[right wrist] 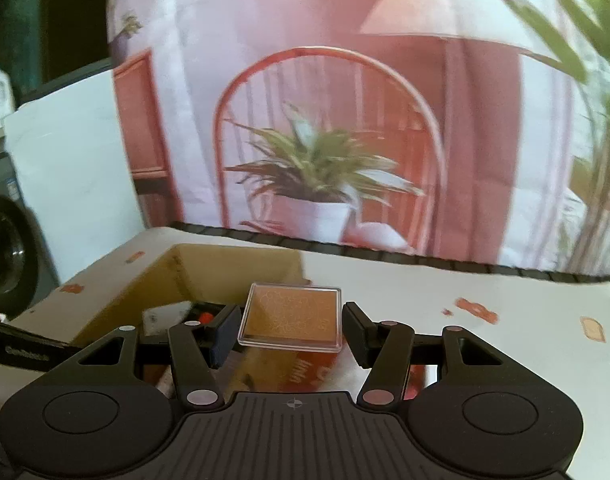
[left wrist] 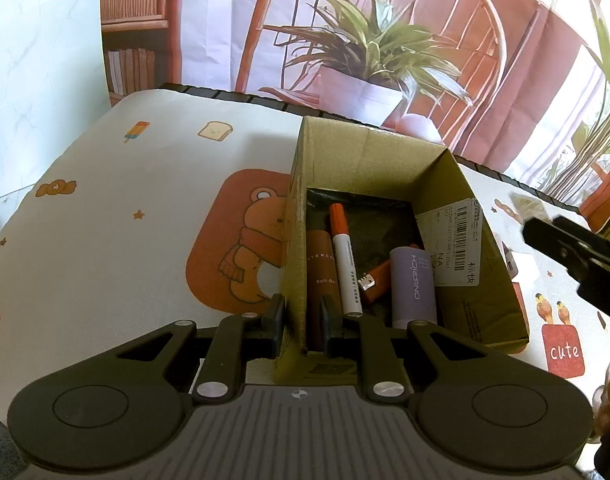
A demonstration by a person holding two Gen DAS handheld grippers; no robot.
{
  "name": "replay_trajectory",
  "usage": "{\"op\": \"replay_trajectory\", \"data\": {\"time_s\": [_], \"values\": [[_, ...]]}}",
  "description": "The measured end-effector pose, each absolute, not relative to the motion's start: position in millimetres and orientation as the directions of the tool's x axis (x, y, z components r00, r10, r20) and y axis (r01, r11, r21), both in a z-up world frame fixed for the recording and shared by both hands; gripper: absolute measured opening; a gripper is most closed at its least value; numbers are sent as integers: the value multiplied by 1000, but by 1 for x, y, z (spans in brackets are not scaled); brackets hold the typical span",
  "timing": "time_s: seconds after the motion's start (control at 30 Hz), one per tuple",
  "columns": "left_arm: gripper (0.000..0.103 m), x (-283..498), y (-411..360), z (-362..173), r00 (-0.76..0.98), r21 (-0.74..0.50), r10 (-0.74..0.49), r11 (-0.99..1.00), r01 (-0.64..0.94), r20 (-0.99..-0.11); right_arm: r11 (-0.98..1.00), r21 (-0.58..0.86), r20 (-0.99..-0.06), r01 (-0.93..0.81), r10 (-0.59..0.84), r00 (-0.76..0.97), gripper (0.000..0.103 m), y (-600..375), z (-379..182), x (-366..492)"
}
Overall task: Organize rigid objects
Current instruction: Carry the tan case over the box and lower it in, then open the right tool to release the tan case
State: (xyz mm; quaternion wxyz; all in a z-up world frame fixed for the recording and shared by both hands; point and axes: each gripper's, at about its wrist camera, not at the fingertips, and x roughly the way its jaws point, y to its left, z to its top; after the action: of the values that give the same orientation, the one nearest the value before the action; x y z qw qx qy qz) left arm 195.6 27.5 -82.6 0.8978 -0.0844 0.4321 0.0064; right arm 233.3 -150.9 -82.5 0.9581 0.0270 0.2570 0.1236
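Note:
An open cardboard box [left wrist: 305, 208] stands on the table. Inside lie an orange-capped white marker [left wrist: 345, 256], a brown roll-on tube [left wrist: 321, 268], a purple cylinder [left wrist: 415, 284] and an orange lighter [left wrist: 375, 280]. My left gripper [left wrist: 301, 320] is shut on the box's near left wall. In the right wrist view my right gripper [right wrist: 291, 334] holds a flat orange pad in a clear case [right wrist: 291, 318] between its pads, lifted beside the box [right wrist: 193, 276]. The right gripper also shows at the right edge of the left wrist view [left wrist: 577, 256].
The table wears a white cloth [left wrist: 105, 240] with cartoon prints, a bear patch [left wrist: 241, 240] and a "cute" patch [left wrist: 563, 352]. A printed backdrop with a chair and plant [left wrist: 365, 52] hangs behind the table's far edge.

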Motion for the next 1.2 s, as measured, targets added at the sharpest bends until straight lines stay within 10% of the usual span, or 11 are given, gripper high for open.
{"op": "replay_trajectory", "data": {"time_s": [1.2], "values": [[20,197,30,-83,627,-154,-72,985,-77,-776,911,242,-668,-333,406,624,53,-68,-106,290]]}}
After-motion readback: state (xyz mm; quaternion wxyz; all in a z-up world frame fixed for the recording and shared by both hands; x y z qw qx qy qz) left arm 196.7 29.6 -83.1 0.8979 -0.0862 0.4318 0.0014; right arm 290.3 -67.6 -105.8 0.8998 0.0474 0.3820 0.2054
